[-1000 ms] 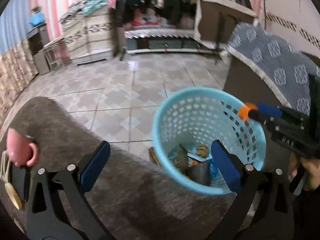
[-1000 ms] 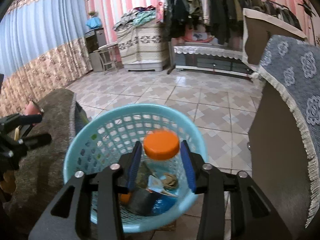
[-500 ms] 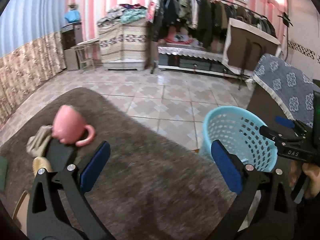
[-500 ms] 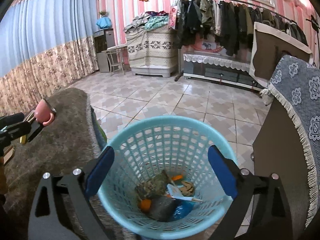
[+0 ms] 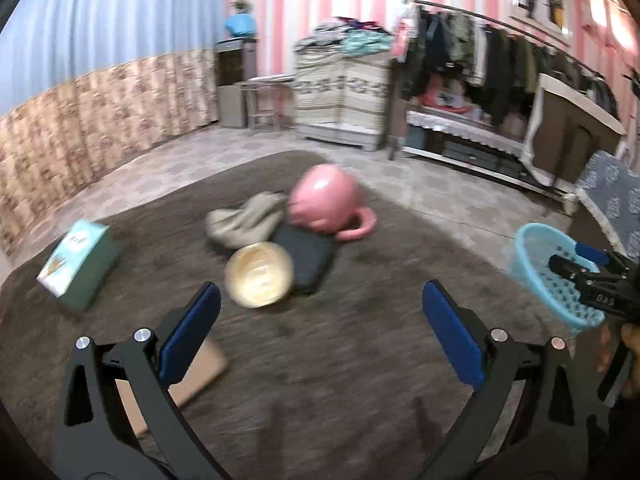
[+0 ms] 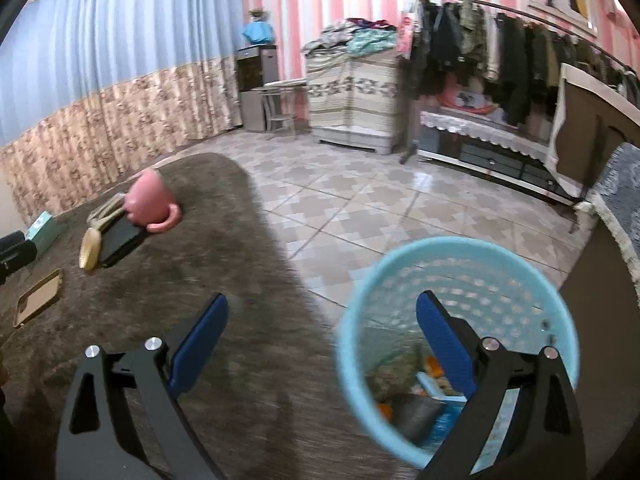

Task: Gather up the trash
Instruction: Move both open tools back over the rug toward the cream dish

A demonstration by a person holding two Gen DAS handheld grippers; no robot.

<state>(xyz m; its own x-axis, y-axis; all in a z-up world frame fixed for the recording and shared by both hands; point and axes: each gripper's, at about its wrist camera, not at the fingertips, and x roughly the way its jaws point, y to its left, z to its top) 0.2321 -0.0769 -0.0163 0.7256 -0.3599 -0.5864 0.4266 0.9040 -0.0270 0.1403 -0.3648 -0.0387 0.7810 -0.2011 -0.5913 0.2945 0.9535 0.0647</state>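
My left gripper (image 5: 320,332) stands open and empty over a brown fuzzy surface (image 5: 360,360). Beyond its fingers lie a round tan disc (image 5: 260,274), a dark flat pad (image 5: 310,256), a crumpled beige cloth (image 5: 248,220) and an upturned pink mug (image 5: 324,204). The light blue basket (image 5: 532,240) sits at the far right with my right gripper (image 5: 572,264) over it. In the right wrist view my right gripper (image 6: 322,344) is open with nothing between its pads. Its right finger hangs over the basket (image 6: 440,242), which holds mixed trash (image 6: 412,412).
A green box (image 5: 80,264) lies at the left and a tan phone case (image 5: 196,372) under my left finger. Tiled floor (image 6: 360,208) spreads behind the basket, a patterned grey cover (image 6: 624,200) drapes furniture on the right, and a clothes rack (image 6: 500,48) lines the back wall.
The right gripper let go of the orange-capped bottle, which dropped into the basket, and opened wide. Both grippers swung left, away from the basket toward the mug and clutter.
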